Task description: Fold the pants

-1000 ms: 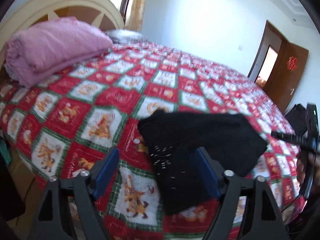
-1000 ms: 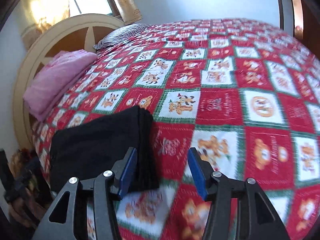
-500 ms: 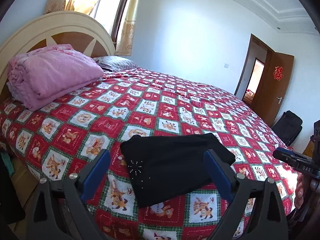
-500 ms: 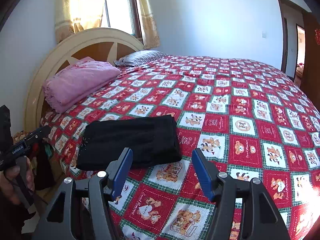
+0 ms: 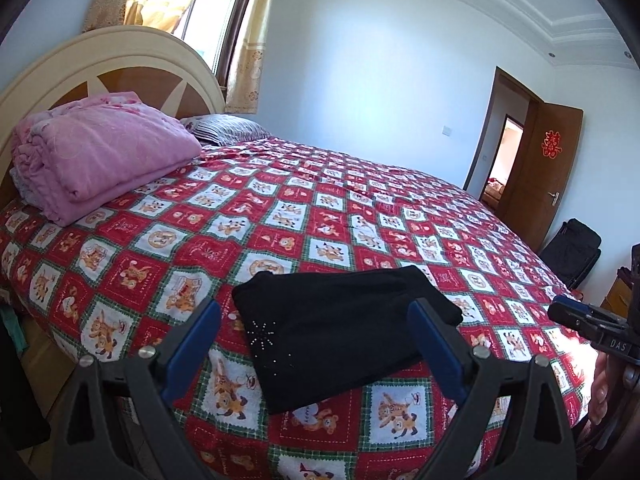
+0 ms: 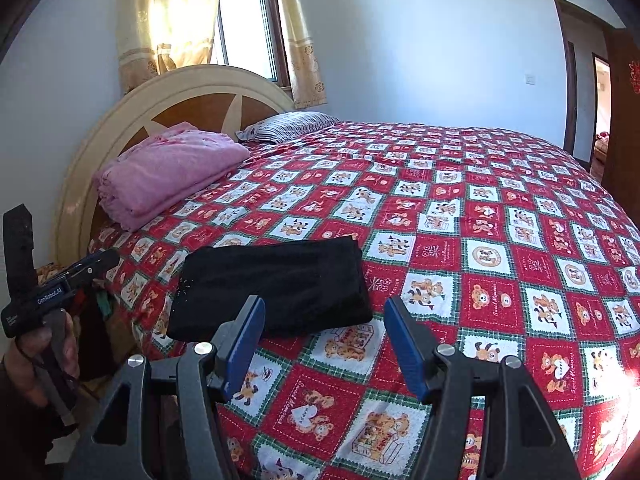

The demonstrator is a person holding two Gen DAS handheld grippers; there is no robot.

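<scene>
The black pants (image 5: 340, 324) lie folded into a flat rectangle near the bed's front edge, with a small beaded sparkle on the near corner. In the right wrist view the same pants (image 6: 280, 284) rest flat left of centre. My left gripper (image 5: 316, 344) hovers above and short of them, jaws wide open and empty. My right gripper (image 6: 324, 344) is held back over the bedspread to the right of the pants, open with nothing between its blue pads (image 6: 404, 348). Each gripper's handle shows at the edge of the other's view, in a hand.
The bed (image 5: 360, 208) wears a red and white checked cartoon spread. A folded pink blanket (image 5: 100, 156) and a striped pillow (image 5: 224, 128) sit by the headboard. A wooden door (image 5: 536, 176) stands open at the far right, with a black bag (image 5: 572, 248) beside it.
Both grippers have pulled back and up from the pants, which now lie farther off and fully in view. The left jaws widened; the right jaws opened a little.
</scene>
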